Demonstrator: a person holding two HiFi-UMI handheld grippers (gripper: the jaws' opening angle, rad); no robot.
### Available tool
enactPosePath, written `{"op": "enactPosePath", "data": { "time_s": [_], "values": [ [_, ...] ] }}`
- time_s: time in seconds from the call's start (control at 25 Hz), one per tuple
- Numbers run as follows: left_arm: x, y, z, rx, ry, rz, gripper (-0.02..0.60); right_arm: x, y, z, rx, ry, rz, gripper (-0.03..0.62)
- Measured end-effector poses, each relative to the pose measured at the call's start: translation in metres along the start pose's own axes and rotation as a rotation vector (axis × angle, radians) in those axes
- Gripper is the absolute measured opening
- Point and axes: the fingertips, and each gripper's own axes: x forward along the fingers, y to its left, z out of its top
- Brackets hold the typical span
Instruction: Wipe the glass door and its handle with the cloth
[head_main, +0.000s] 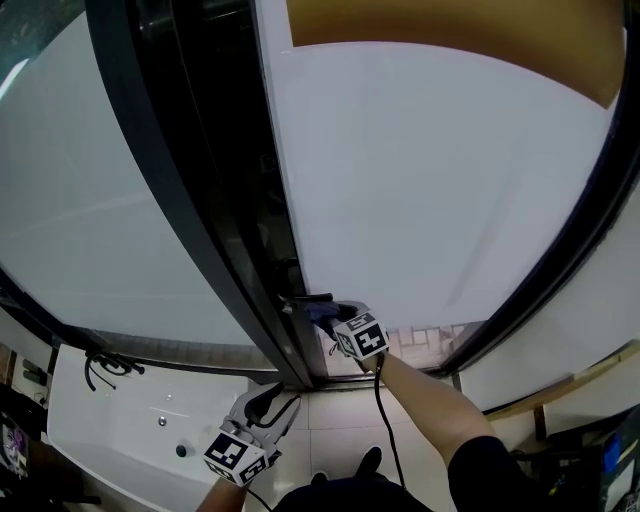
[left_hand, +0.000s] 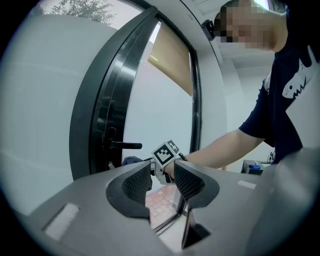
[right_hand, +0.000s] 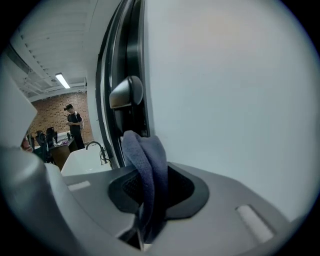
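Right claw (right_hand: 152, 189), pinching the blue cloth (right_hand: 145, 155) just beside the handle (right_hand: 127, 93) of the glass door (right_hand: 225, 100), should press firmly along its full length; left claw (left_hand: 162, 182) hangs spread, empty.

An office-like room: brick wall (right_hand: 50, 111), strip light (right_hand: 63, 80), desk (right_hand: 59, 148).

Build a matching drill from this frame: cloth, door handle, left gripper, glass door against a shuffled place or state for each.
Things:
1 cloth
2 door handle
3 left gripper
4 glass door

Place or state:
A jaws apart, nothing between them
B pinched in the right gripper
C pale pane in a dark frame
D dark lever sticking out from the frame

Pairs: 1-B; 2-D; 3-A; 4-C
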Motion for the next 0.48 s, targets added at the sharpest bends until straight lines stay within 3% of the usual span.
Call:
{"op": "enactPosePath", "data": {
  "time_s": [0.48],
  "values": [
    [-0.009, -0.005, 0.015, 0.019, -0.035, -0.054, 0.143, -0.088, -0.003, 0.021, -0.028, -0.122, -0.064, 0.071]
  ]
}}
